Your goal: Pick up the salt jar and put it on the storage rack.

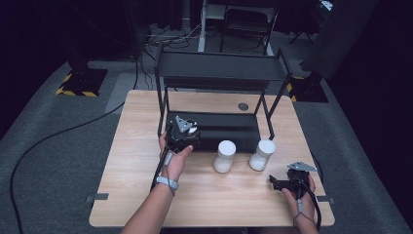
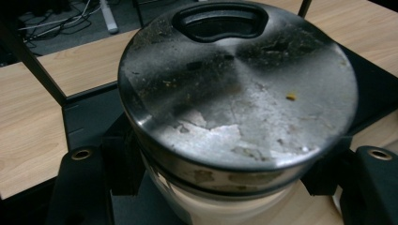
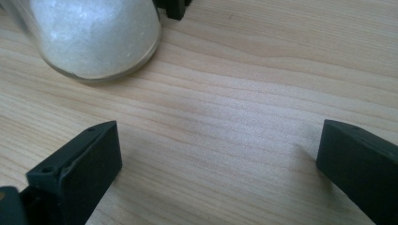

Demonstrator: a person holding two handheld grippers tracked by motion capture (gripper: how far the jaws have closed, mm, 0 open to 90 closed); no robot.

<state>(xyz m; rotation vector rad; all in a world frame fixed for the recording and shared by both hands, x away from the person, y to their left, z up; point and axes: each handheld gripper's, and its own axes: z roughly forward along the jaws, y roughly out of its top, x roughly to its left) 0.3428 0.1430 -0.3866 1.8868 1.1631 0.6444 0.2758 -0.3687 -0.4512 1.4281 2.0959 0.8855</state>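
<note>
My left gripper (image 1: 183,135) is shut on a jar (image 1: 193,130) at the front left of the black rack's lower shelf (image 1: 229,127). In the left gripper view the jar (image 2: 234,93) has a worn metal lid and a white body, and the two black jaws clamp its sides just under the lid. Two more white jars (image 1: 224,156) (image 1: 262,154) stand on the wooden table (image 1: 136,146) in front of the rack. My right gripper (image 1: 275,182) rests open near the table's front right. Its jaws are spread wide over bare wood, with one white jar (image 3: 94,37) ahead of them.
The black two-tier rack (image 1: 219,73) takes up the back middle of the table, with thin legs at its corners. A small dark disc (image 1: 243,106) lies on the table behind it. Cables trail from both grippers. Dark floor surrounds the table.
</note>
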